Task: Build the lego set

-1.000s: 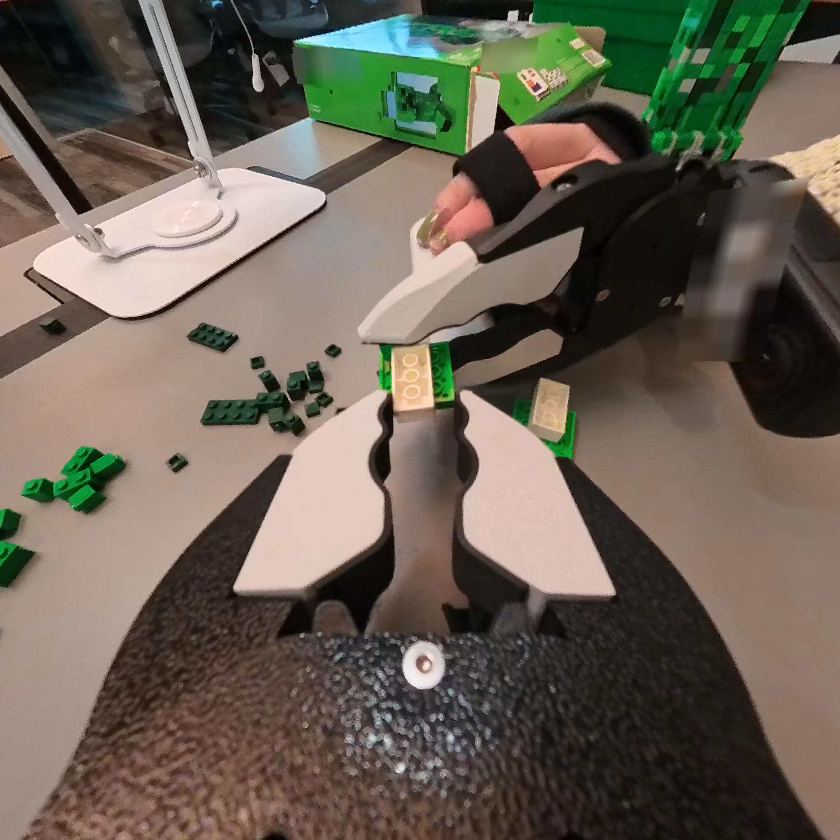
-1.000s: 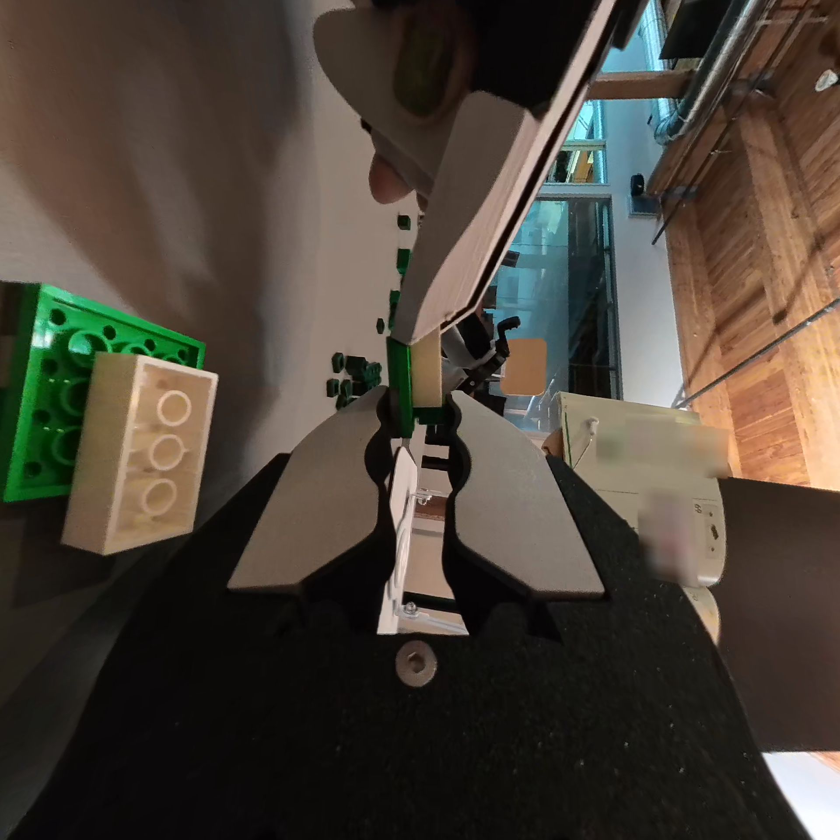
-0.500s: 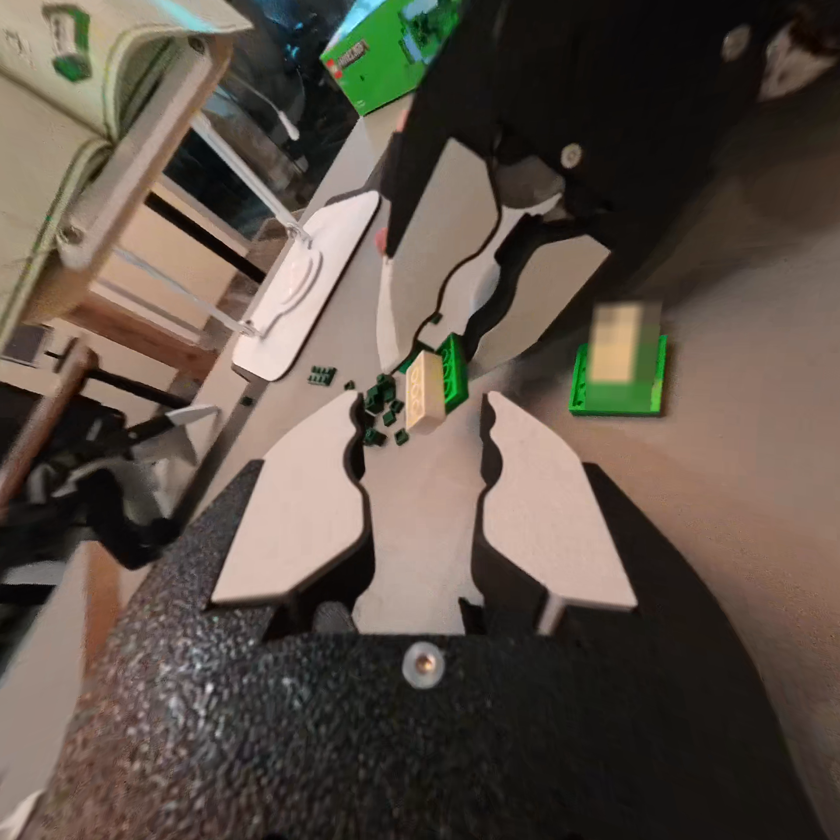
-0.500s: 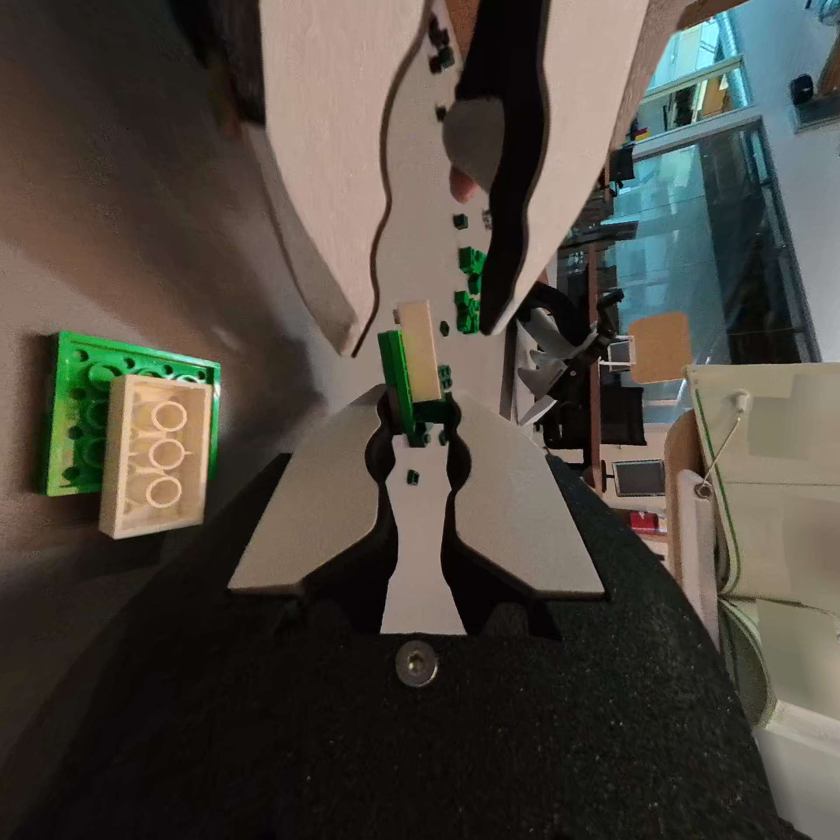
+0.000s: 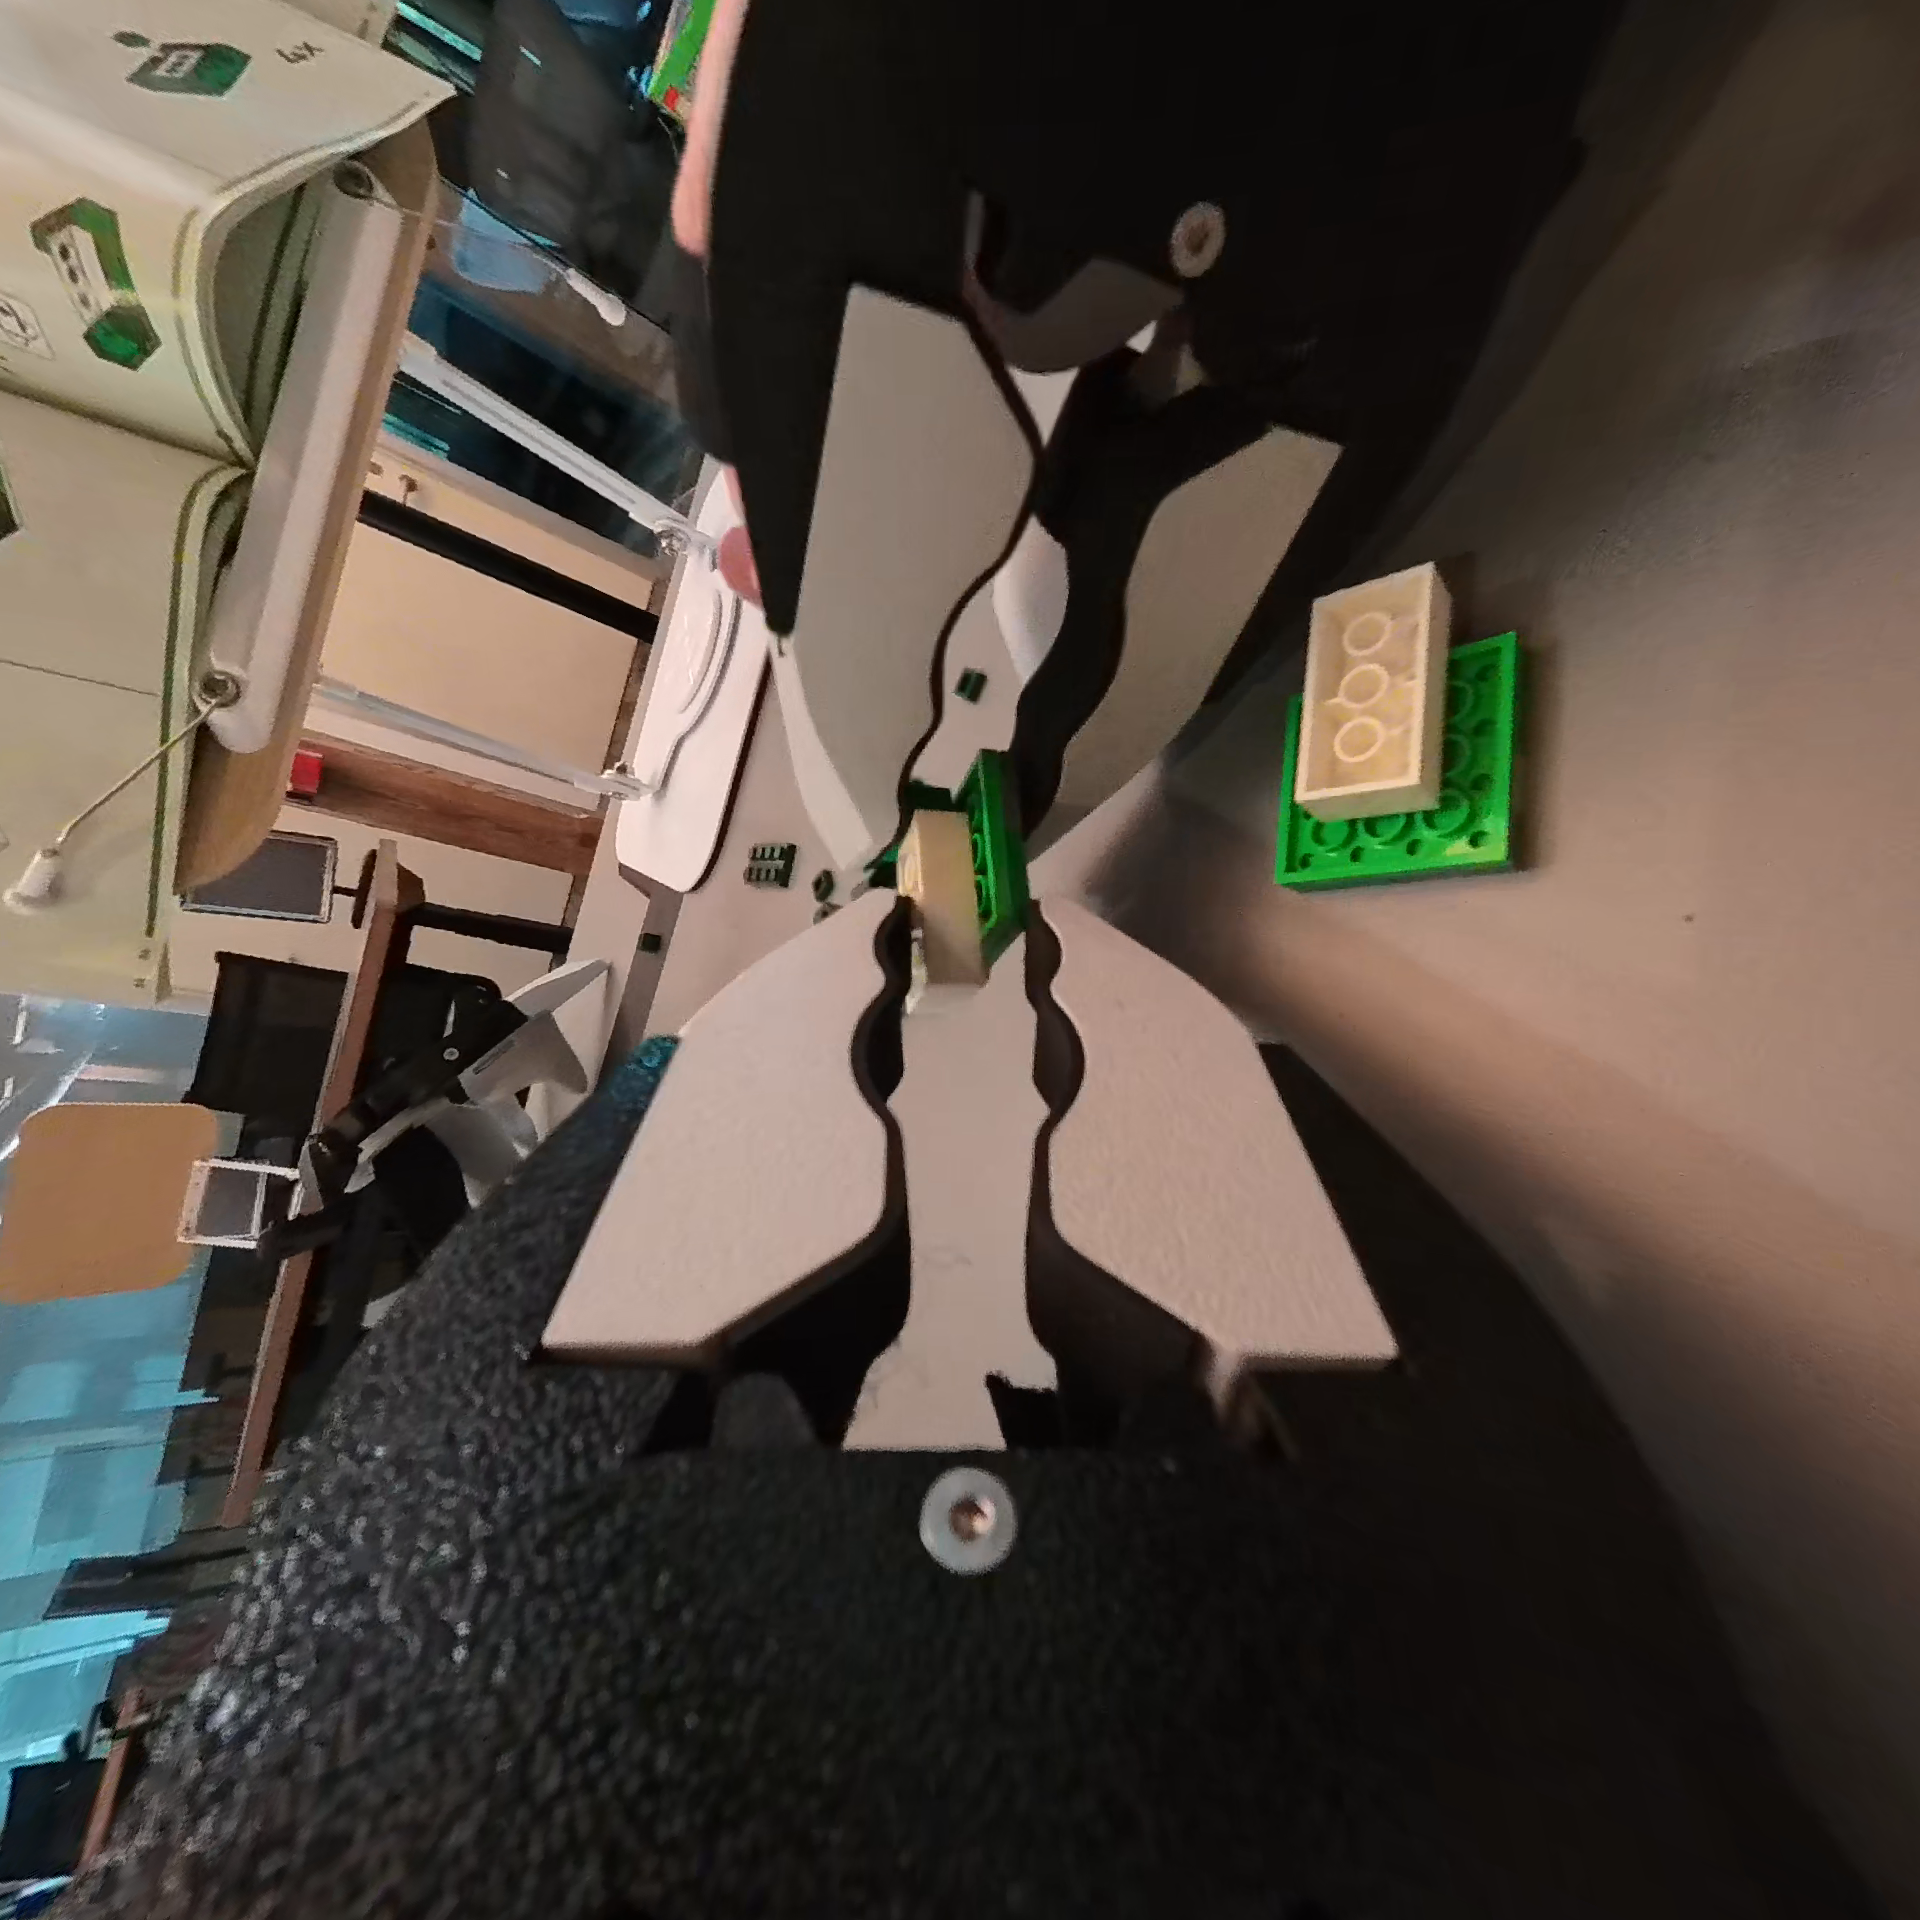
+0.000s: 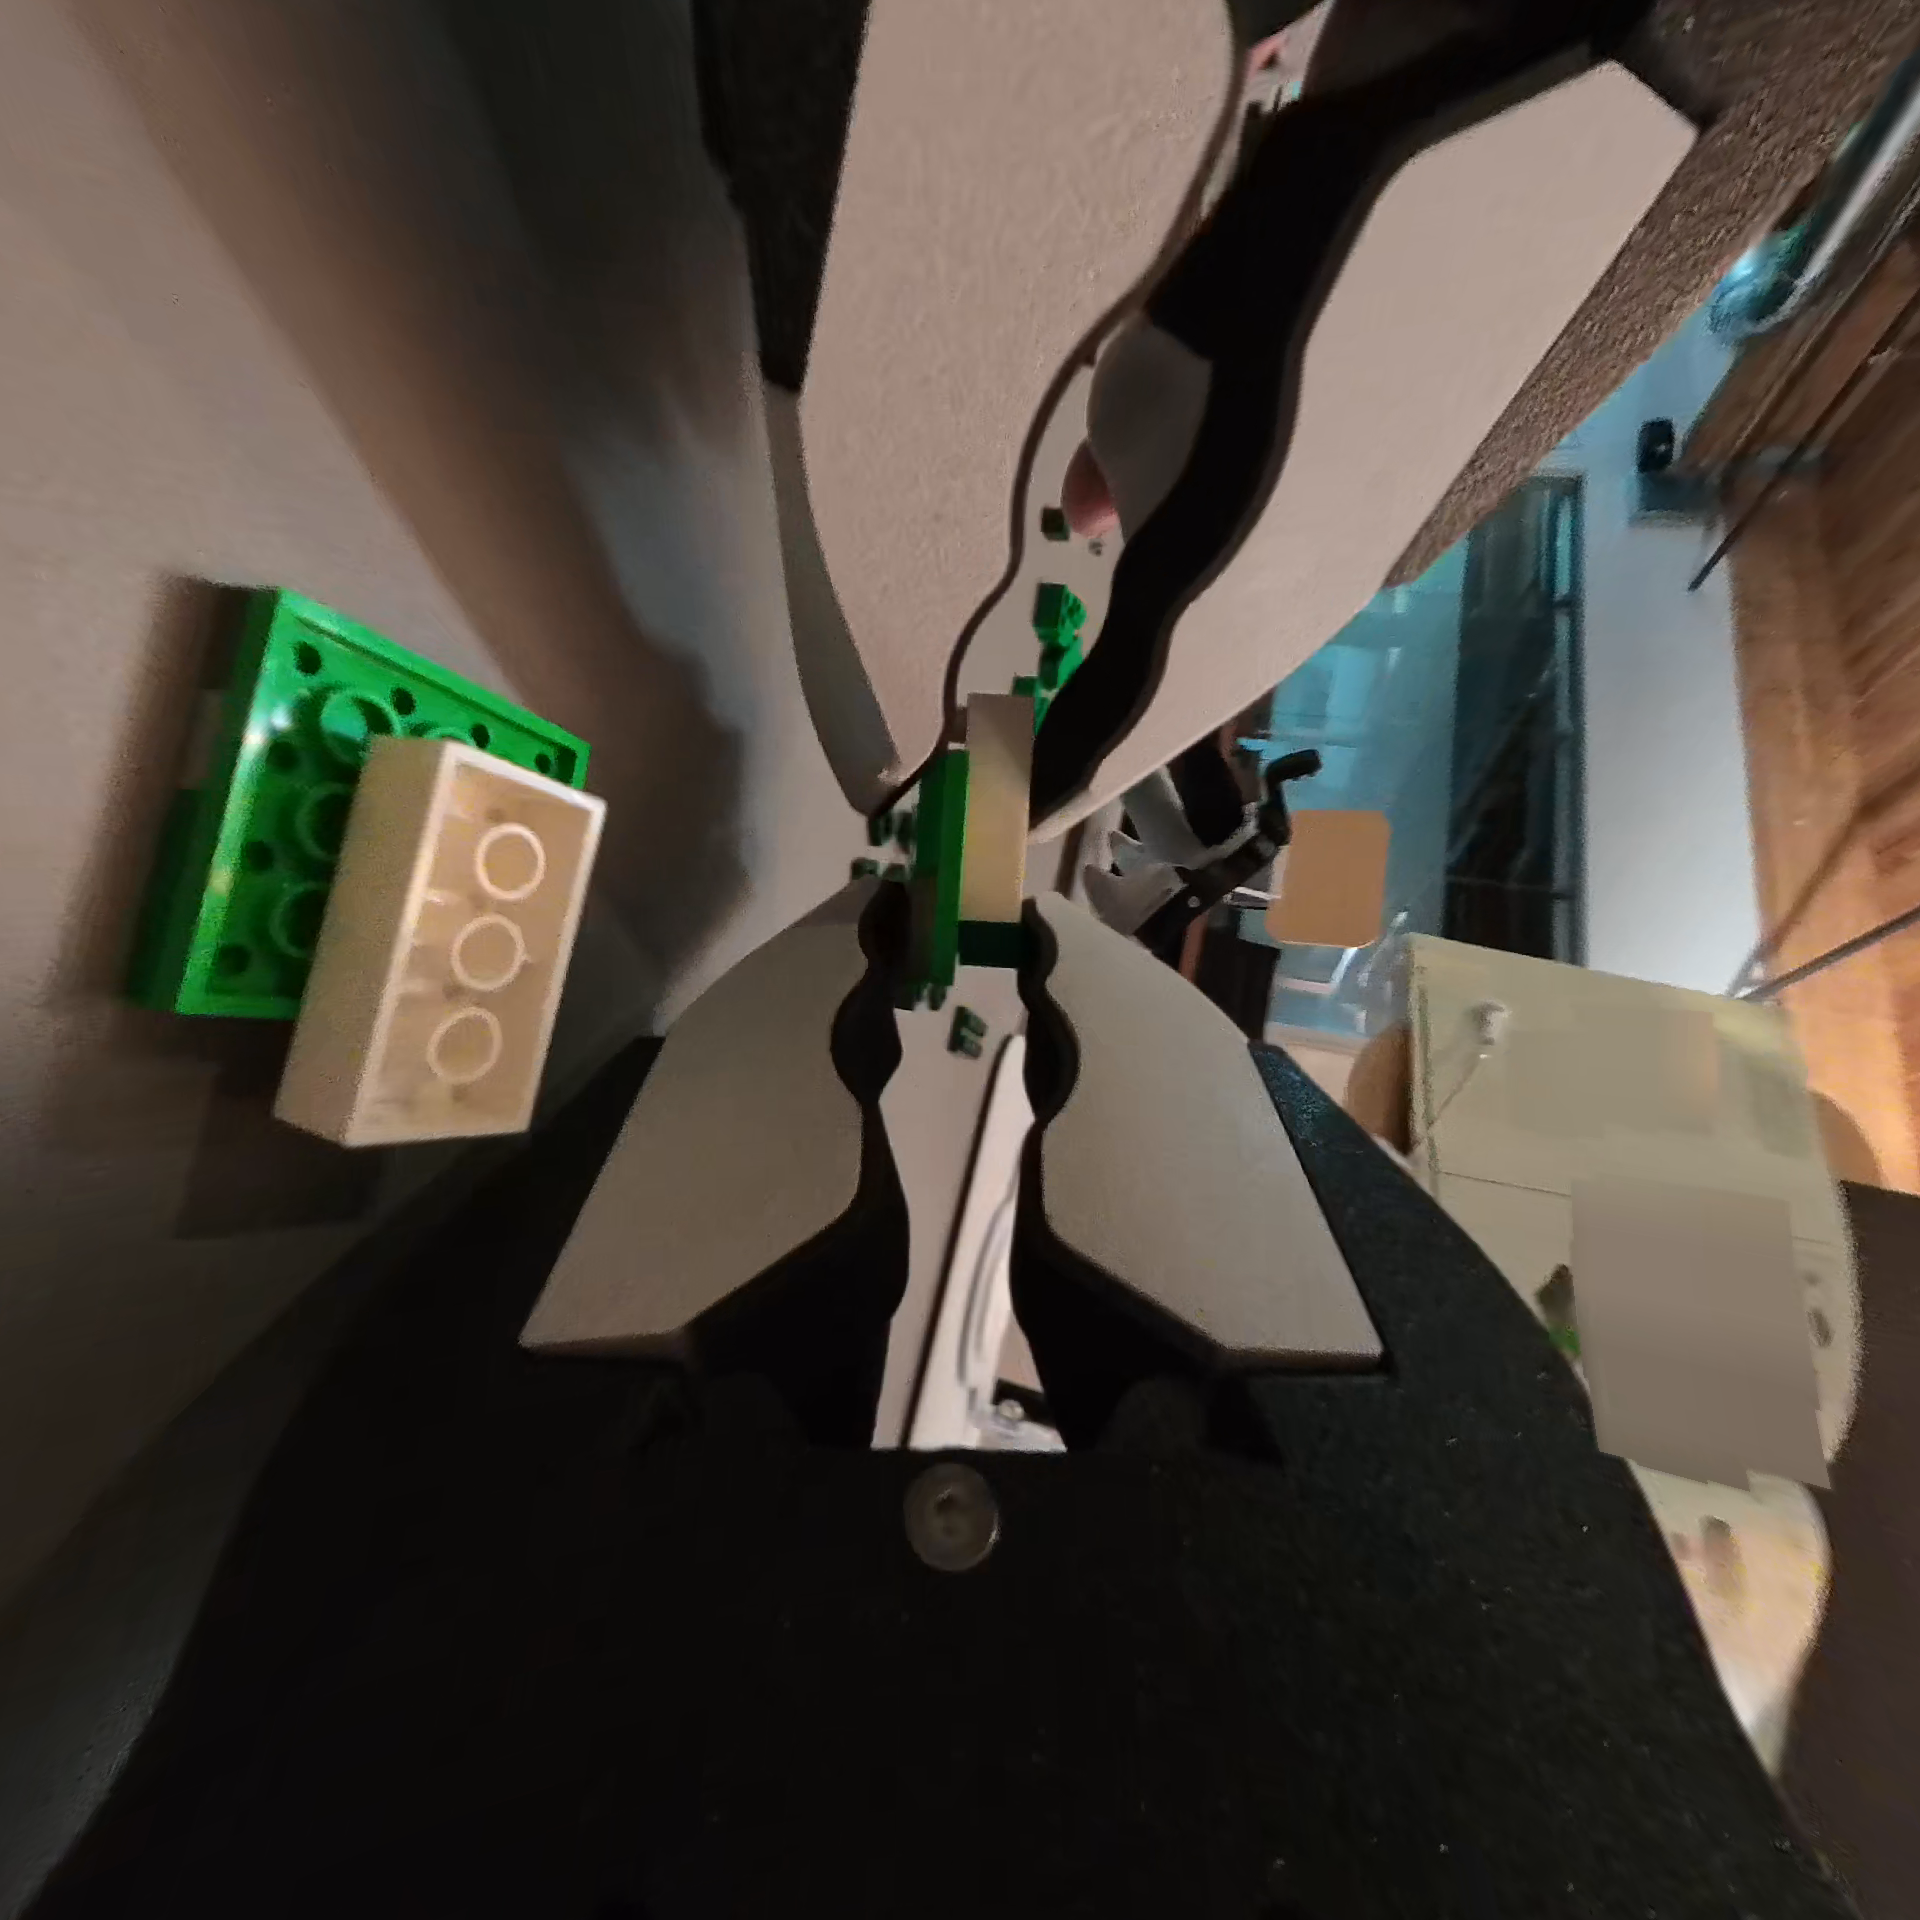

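Gripping the held green plate and cream brick (image 6: 971,831) edge-on, right gripper (image 6: 951,914) clamps it off the table; left gripper (image 5: 961,914) meets it tip-to-tip, grasp unclear. Second assembly (image 5: 1392,748) lies beside.

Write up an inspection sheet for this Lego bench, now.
Surface: grey table, unevenly lit.
Job's things: held assembly, a green plate with a cream brick, seen edge-on; second assembly lies underside up on the table.
Clutter: loose dark green pieces beyond the grippers.
Grippers: left gripper and right gripper meet tip to tip, jaws of both shut on the held assembly.
Cables: thin cord hanging off the booklet stand.
Surroundings: open booklet, white base plate.
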Demonstrator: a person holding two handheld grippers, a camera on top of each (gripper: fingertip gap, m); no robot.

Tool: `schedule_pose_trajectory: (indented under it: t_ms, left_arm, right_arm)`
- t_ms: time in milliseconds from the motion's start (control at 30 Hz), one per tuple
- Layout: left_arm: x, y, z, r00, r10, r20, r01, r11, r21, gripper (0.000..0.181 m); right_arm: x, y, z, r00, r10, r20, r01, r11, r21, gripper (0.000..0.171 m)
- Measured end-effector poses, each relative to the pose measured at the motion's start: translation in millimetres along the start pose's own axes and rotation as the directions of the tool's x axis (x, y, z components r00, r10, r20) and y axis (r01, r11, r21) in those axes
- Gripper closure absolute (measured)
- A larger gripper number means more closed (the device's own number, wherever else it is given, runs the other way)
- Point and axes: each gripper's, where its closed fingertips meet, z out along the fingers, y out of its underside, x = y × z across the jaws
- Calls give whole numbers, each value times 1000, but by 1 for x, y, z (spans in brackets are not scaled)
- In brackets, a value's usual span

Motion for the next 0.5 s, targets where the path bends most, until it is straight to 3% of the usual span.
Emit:
schedule_pose_trajectory:
  t_ms: [167,267,400,500]
  left_arm:
    - [-5,-3,-3,1000,-15,23,14,1000,16,161]
    - [-14,-6,-3,982,-188,25,187,981,48,159]
    - [-21,-10,-5,857,-508,-84,514,854,79,136]
    - [-24,-9,-6,735,-658,-163,674,734,81,132]
  right_arm:
    - [6,0,-1,998,63,-10,-63,998,7,151]
    - [14,4,0,974,223,-33,-223,975,21,152]
    - [22,6,-2,961,260,-89,-257,965,49,152]
    - [35,5,-9,949,264,-174,-251,964,93,152]
